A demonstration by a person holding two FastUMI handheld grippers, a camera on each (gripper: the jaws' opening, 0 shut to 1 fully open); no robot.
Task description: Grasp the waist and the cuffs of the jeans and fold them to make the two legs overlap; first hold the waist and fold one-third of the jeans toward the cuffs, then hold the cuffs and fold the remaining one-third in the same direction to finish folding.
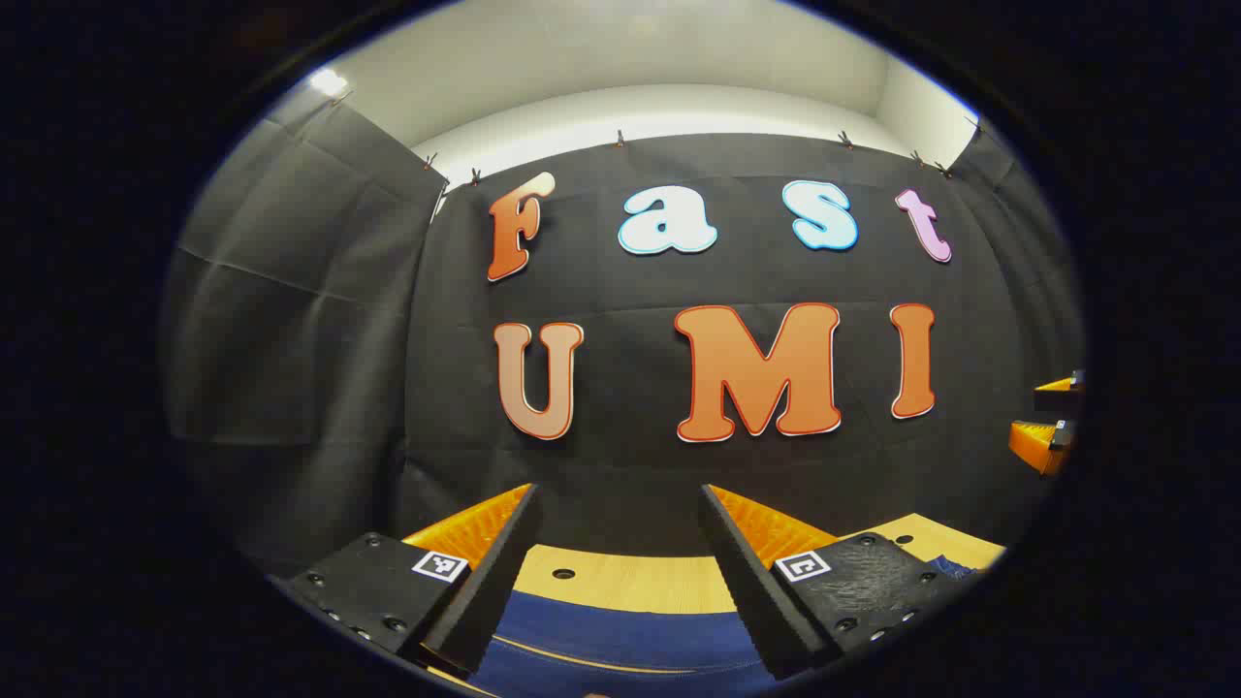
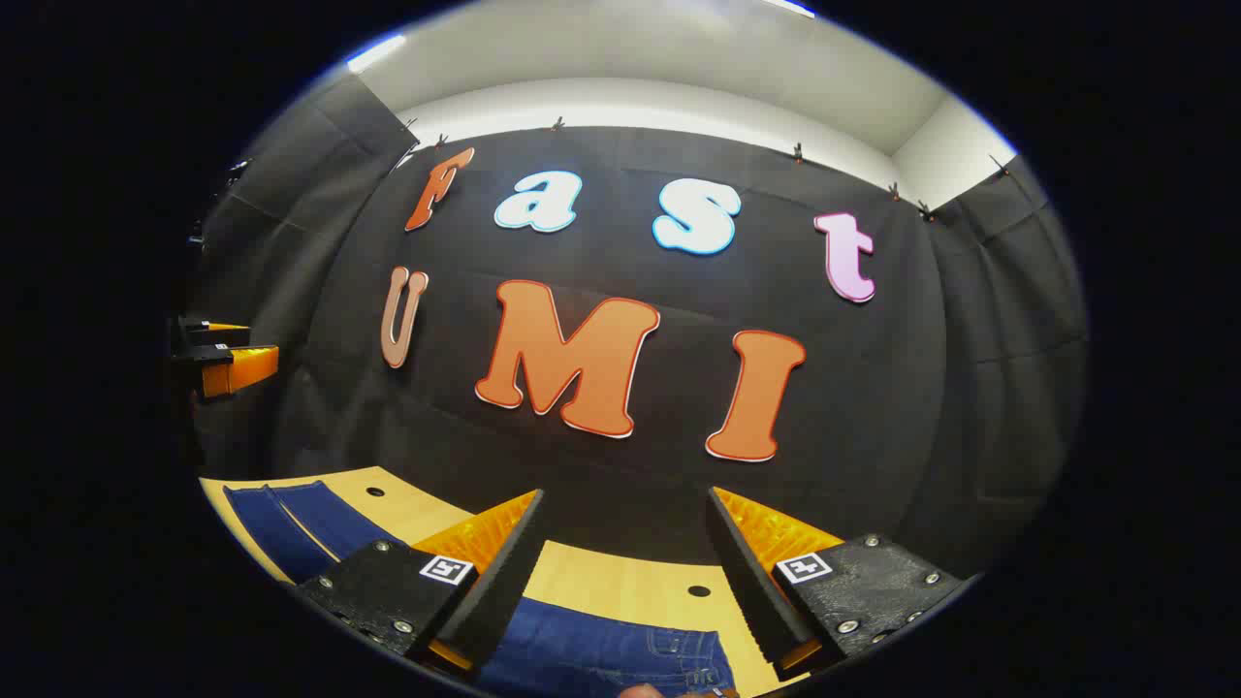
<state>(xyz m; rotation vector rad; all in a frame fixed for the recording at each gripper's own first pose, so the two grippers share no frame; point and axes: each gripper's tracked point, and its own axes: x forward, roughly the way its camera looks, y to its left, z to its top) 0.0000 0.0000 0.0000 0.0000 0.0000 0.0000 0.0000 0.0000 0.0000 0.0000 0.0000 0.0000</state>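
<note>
Both the left gripper point(image 1: 620, 582) and right gripper point(image 2: 625, 582) hover spread above the jeans point(image 2: 620, 650) on the wooden table point(image 2: 620, 582). Descending unevenly could, probably, pinch just one denim layer, skewing the fold.

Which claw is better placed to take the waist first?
Right, probably. Below the right claw the jeans show stitching and what looks like a pocket, likely the waist end. Below the left claw lies plain denim, and long strips, likely the legs, run toward that side. Both claws are open above the table.

Black cloth wall point(image 1: 679, 465), wooden table point(image 2: 620, 582), white ceiling point(image 1: 620, 68)
</note>
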